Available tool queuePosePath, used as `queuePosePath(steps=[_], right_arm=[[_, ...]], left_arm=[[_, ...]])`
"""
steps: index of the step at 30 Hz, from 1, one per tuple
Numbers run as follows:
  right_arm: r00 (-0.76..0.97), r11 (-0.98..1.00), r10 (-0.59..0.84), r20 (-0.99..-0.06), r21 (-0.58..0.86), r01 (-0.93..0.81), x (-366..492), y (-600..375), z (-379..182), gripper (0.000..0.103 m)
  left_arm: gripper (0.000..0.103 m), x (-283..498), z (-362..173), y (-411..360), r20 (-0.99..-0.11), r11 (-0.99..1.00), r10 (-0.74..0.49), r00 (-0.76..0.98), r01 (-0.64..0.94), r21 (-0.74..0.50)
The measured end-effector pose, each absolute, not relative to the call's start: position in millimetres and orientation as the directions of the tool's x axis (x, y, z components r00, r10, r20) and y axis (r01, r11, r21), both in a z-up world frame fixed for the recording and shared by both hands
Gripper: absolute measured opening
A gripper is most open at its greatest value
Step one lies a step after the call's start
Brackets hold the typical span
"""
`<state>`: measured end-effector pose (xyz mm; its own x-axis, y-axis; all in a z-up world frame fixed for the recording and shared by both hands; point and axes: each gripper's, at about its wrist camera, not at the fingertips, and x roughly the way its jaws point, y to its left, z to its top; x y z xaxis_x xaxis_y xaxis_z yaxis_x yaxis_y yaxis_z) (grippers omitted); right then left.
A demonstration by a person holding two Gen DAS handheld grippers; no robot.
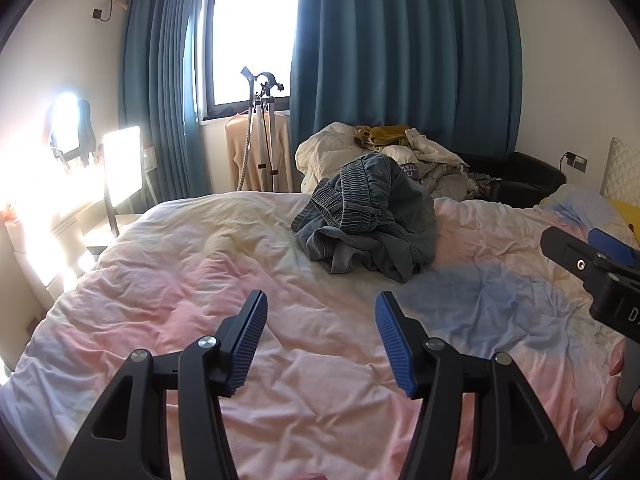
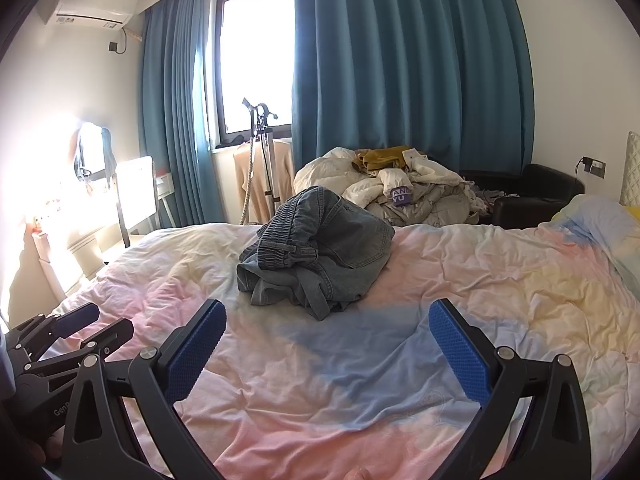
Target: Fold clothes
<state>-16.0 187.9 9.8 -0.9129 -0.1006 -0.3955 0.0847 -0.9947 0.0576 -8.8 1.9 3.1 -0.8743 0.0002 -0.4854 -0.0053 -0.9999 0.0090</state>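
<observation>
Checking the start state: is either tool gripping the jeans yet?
No, the crumpled jeans lie alone on the bed, with the right tool open, short of them.

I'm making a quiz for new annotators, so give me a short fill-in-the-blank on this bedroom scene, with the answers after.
1. The crumpled jeans lie on the ____.
2. Both the left gripper and the right gripper have their jaws ____.
3. The curtains beside the window are coloured ____.
4. Neither gripper is touching the ____.

Missing words: bed; open; blue; jeans
</observation>
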Motion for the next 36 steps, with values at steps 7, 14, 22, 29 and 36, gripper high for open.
queuePosePath(steps=[7,14,22,29,36], right_arm=[[-0.914,-0.995,-0.096,-0.395,0.055,0.081,-16.0,187.3,8.6,0.103],[-0.915,-0.995,-0.094,-0.393,0.055,0.078,-15.0,186.6,9.5,0.103],[-0.916,-0.995,-0.093,-0.391,0.058,0.077,-14.7,190.3,9.9,0.103],[-0.915,-0.995,-0.093,-0.392,0.058,0.077,-15.4,190.2,10.2,0.103],[-0.915,-0.996,-0.089,-0.393,0.055,0.073,-15.8,190.4,8.6,0.103]], left_arm=[[0.058,-2.9,4.4,-2.0,-0.482,-1.0,0.001,-0.876,-0.005,0.006],[0.058,-1.3,4.7,-1.8,-0.478,-1.0,0.006,-0.878,-0.007,0.001],[0.058,-3.0,5.1,-1.4,-0.48,-1.0,0.009,-0.877,-0.009,-0.002],[0.058,-2.0,4.6,0.7,-0.477,-1.0,0.006,-0.879,-0.01,0.005],[0.058,-2.8,7.7,-2.2,-0.477,-1.0,0.006,-0.879,-0.001,-0.01]])
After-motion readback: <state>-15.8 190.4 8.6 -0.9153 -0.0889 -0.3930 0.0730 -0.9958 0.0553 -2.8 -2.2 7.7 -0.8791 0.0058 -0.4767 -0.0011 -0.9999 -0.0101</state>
